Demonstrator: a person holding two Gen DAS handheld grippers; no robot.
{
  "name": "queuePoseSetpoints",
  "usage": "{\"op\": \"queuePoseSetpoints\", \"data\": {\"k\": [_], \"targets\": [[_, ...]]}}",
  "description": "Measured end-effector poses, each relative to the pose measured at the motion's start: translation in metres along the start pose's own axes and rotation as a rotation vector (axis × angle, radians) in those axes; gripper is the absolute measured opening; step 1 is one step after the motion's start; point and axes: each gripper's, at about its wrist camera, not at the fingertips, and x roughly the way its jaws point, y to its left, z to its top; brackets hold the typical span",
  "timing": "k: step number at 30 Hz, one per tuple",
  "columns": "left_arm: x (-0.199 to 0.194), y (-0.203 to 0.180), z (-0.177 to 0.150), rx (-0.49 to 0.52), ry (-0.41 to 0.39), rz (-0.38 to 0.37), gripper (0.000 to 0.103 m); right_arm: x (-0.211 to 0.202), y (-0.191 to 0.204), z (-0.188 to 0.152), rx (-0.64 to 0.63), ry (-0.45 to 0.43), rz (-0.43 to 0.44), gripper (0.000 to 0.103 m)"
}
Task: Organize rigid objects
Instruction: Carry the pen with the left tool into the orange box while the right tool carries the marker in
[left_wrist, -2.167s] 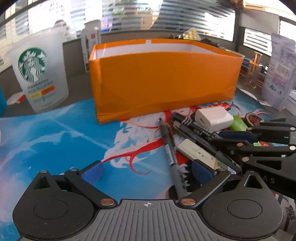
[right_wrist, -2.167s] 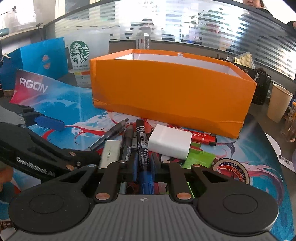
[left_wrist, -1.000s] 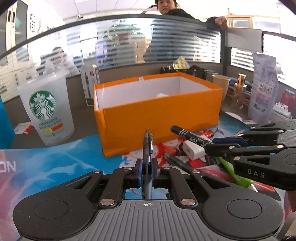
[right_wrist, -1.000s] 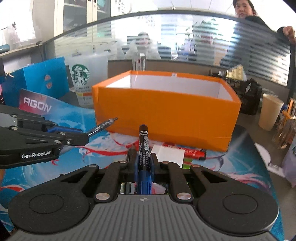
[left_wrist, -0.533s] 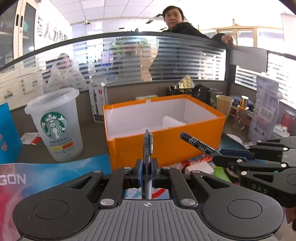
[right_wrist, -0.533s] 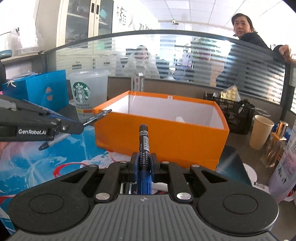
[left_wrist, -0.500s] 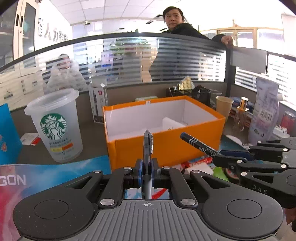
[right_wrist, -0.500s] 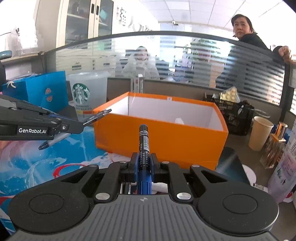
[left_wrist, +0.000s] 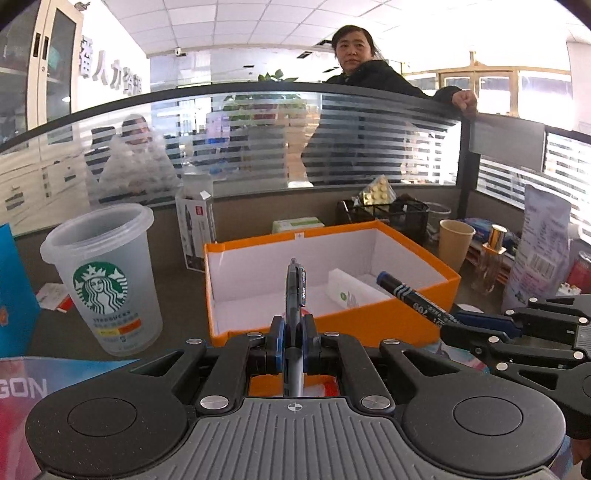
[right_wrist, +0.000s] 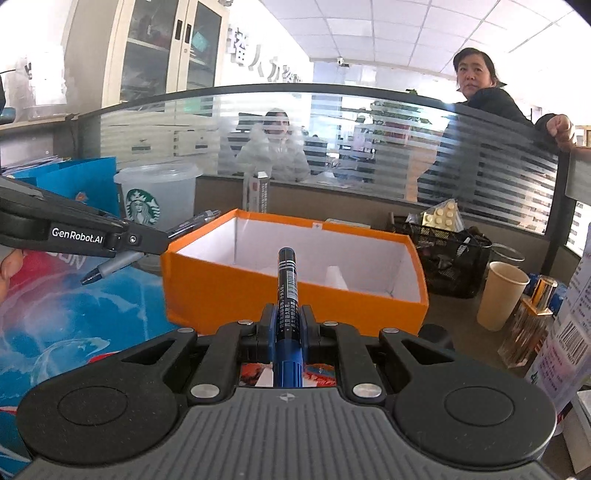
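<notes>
Both grippers are carrying pens toward the open orange cardboard box (left_wrist: 332, 317).
Left gripper (left_wrist: 293, 339) is clamping a slim dark ballpoint pen (left_wrist: 295, 291), right gripper (right_wrist: 287, 332) a blue-capped black marker (right_wrist: 288, 288), mid-frame; releasing early risks dropping them short of the rim.

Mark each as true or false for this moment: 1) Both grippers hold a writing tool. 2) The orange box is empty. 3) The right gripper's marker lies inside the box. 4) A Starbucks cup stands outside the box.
1) True: the left gripper is shut on a pen, and the right gripper is shut on a marker.
2) False: a white item lies inside the orange box.
3) False: it is clamped in the jaws, in the air.
4) True: the Starbucks cup stands beside the box.
</notes>
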Motion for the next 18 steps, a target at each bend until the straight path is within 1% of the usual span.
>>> {"op": "queuePoseSetpoints", "data": {"k": [9,18], "targets": [[0.028,0.007,0.015,-0.031,0.016,0.009,0.007,0.018,-0.013,0.012,-0.002,-0.016,-0.011,0.012],[0.051,0.014,0.034,-0.039,0.012,0.021,0.007,0.04,-0.021,0.034,-0.021,-0.052,-0.013,0.012]]}}
